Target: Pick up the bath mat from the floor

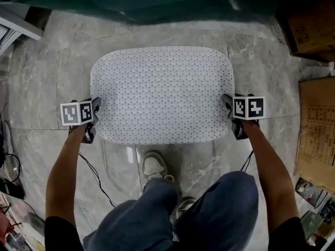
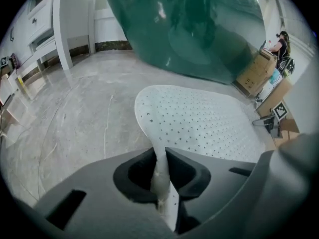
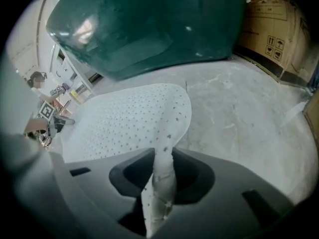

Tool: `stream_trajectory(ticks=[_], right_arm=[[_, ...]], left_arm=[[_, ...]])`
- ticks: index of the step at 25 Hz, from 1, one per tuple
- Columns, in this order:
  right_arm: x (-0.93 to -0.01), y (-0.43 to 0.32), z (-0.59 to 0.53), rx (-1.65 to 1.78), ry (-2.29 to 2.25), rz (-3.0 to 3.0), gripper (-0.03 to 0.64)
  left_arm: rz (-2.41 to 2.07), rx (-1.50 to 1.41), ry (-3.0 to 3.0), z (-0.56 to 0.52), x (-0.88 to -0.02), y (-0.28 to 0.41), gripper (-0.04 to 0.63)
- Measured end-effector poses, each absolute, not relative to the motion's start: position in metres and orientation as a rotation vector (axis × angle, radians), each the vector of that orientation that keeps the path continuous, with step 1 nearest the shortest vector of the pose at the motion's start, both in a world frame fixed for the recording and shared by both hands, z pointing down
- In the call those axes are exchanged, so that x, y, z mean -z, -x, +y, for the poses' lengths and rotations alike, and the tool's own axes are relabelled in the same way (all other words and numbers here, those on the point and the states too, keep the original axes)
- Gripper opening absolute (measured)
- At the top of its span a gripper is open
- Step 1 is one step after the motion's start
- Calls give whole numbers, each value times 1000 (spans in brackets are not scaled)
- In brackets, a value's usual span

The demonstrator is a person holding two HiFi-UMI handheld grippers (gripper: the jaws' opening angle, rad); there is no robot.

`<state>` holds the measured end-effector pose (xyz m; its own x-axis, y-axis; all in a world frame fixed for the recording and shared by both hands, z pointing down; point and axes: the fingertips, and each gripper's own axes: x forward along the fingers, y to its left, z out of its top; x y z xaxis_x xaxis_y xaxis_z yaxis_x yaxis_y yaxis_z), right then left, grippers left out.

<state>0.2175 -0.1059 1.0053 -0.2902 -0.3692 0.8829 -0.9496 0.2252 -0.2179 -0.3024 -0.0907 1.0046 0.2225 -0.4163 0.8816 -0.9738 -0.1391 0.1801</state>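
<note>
A white bath mat (image 1: 162,94) with small dark dots lies spread on the marble floor, rounded at its corners. My left gripper (image 1: 93,120) is at its left edge and my right gripper (image 1: 230,115) at its right edge. In the left gripper view the mat's (image 2: 199,118) edge is pinched upright between the jaws of my left gripper (image 2: 162,178). In the right gripper view the mat's (image 3: 129,118) other edge is folded up and clamped by my right gripper (image 3: 160,180). Both grippers are shut on the mat.
A dark green rounded tub (image 1: 157,4) stands just beyond the mat. Cardboard boxes (image 1: 314,129) line the right side. The person's shoes (image 1: 154,167) stand right behind the mat. A black cable (image 1: 97,179) runs over the floor at the left.
</note>
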Motion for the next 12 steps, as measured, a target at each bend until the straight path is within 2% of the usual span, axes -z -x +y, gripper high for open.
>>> stream_trajectory(ticks=[3,12], right_arm=[[-1004,-211,-104,-1088,-1236,-1810,37],[-985,-205,-104,-1088,-1252,-1875,26]], left_arm=[[-1296,-870,-1699,-90,-999,298,43],[-1294,-826,-1731,-88,-978,291,34]])
